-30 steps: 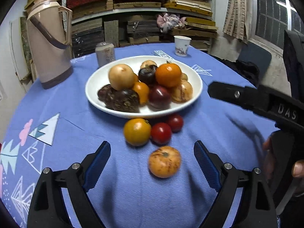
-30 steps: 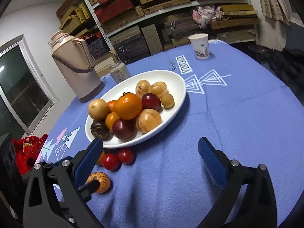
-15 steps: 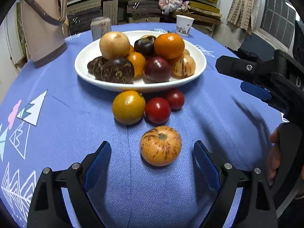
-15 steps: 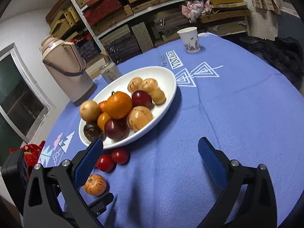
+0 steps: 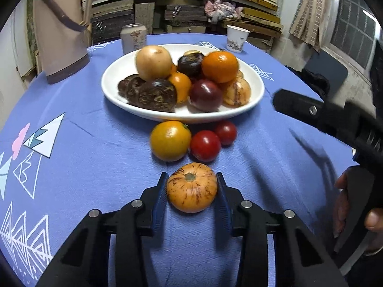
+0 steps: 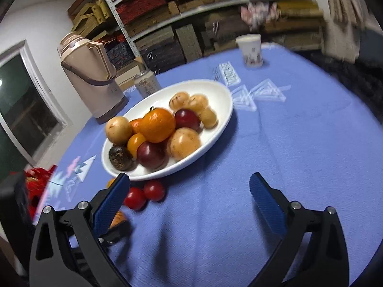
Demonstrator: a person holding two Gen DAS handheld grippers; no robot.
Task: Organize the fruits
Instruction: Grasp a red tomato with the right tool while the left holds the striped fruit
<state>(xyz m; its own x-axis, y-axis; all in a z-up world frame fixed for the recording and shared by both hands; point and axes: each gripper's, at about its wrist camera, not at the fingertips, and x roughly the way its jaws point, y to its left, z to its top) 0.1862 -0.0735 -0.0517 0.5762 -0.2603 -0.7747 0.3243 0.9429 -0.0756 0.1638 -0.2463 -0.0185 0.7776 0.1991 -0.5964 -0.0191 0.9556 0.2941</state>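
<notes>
The left tool [image 5: 191, 189] clamps the striped fruit [image 5: 191, 186] below the plate [image 5: 256, 95]; squeezing could bruise it, or it slips. The right tool [image 6: 189, 205] gapes apart.

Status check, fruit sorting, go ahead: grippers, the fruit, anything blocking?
Left gripper shut on striped orange fruit, on the cloth. Right gripper open, empty. Yellow tomato and two red tomatoes lie between it and the plate.

Indoor overhead light, soft shadows on blue woven tablecloth [image 5: 100, 167]. Heavy fisheye bend, dark vignette at corners. Right wrist view motion-blurred, esp. upper right.
</notes>
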